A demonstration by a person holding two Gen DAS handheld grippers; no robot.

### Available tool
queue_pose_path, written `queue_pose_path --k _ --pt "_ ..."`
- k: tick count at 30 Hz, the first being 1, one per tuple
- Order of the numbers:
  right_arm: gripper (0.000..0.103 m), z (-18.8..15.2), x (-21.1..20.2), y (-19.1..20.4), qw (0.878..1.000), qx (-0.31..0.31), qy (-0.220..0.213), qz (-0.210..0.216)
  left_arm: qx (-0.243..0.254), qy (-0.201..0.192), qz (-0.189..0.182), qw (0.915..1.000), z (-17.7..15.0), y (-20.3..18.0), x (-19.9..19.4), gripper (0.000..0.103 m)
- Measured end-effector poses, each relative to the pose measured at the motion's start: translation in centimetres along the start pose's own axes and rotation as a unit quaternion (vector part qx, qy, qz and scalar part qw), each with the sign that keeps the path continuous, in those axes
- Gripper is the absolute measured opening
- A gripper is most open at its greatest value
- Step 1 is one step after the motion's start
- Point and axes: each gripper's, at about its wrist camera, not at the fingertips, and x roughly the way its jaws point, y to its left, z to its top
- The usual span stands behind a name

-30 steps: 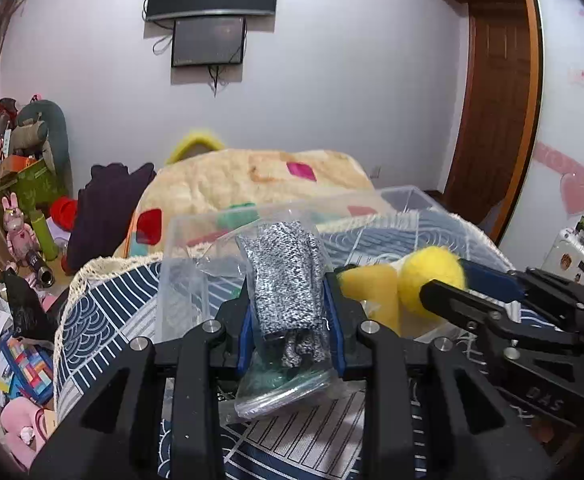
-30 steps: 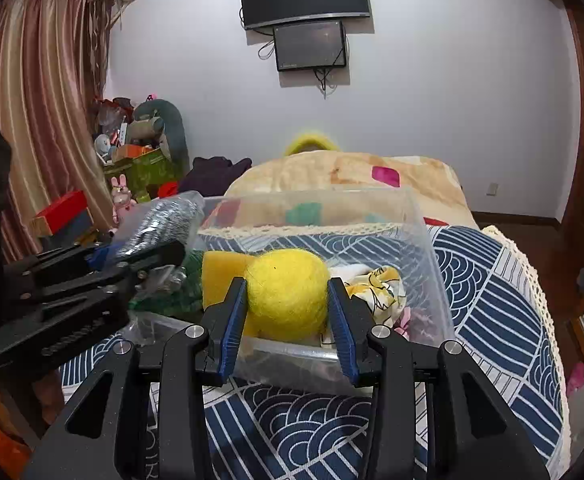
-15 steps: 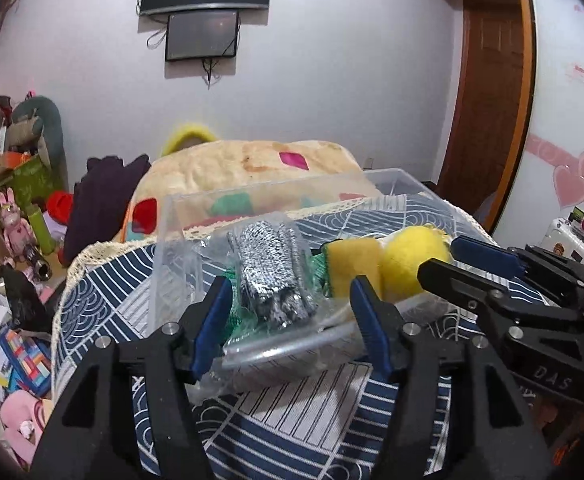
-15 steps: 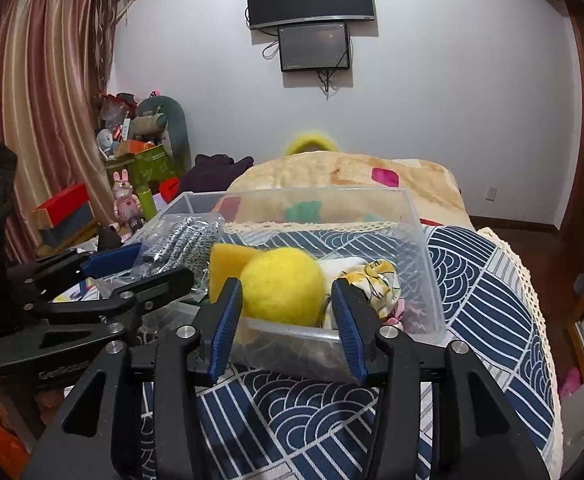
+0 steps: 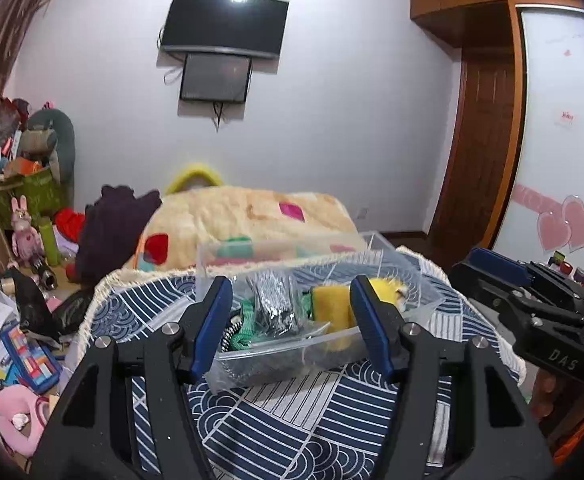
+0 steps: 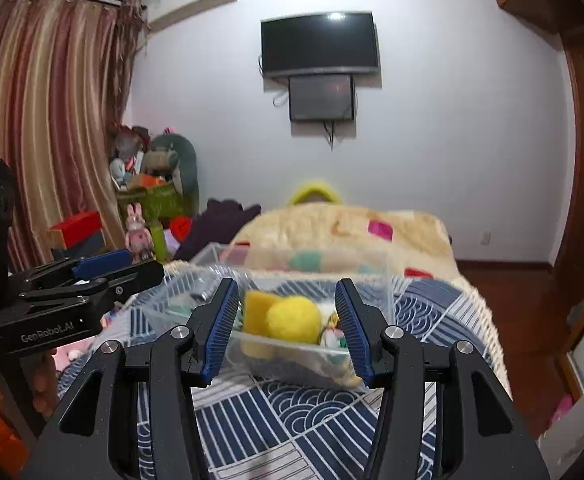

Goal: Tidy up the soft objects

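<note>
A clear plastic bin [image 5: 211, 256] [image 6: 386, 280] stands on the blue patterned tablecloth [image 5: 292, 412]. In it lie a bagged grey metallic scrubber [image 5: 273, 308], a yellow sponge [image 5: 328, 304] [image 6: 253, 312], a yellow fuzzy ball [image 6: 294, 318] and a patterned cloth [image 6: 334, 334]. My left gripper [image 5: 289, 322] is open and empty, held back from the bin's near side. My right gripper [image 6: 287, 326] is open and empty, also in front of the bin; it shows at the right of the left wrist view [image 5: 524, 296].
A bed with a cream blanket [image 6: 352, 228] lies behind the table. Toys and clutter [image 5: 19, 320] cover the floor at the left. A striped curtain [image 6: 43, 128] hangs left; a wooden door [image 5: 480, 152] stands right.
My left gripper let go of the bagged scrubber and my right gripper let go of the yellow ball. Both opened and pulled back from the bin.
</note>
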Motion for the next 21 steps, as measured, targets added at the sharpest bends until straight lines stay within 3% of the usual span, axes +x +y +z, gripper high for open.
queue_pose_path --k 3,5,10,12,21 --pt "0.049 0.4 -1.3 0.3 1.0 -0.001 -0.017 0.002 0.008 -0.018 -0.002 0.9998 0.4 -0.5 -1.8 0.061" --pt "0.057 0.3 -2.0 0.3 1.0 -0.001 -0.025 -0.002 0.014 -0.026 -0.002 0.9996 0.5 -0.8 -2.6 0.062" --pt "0.072 0.1 -2.7 0.4 0.999 0.001 -0.035 -0.006 0.021 -0.045 -0.004 0.9988 0.2 -1.2 -4.3 0.081" --pt "0.084 0.0 -2.9 0.5 0.999 0.001 -0.039 -0.01 0.025 -0.051 -0.003 0.9984 0.0 -1.6 -4.7 0.088" --pt "0.085 -0.6 -2.6 0.5 0.999 0.0 -0.04 0.0 0.028 -0.059 -0.007 0.9978 -1.0 -2.0 -5.5 0.098"
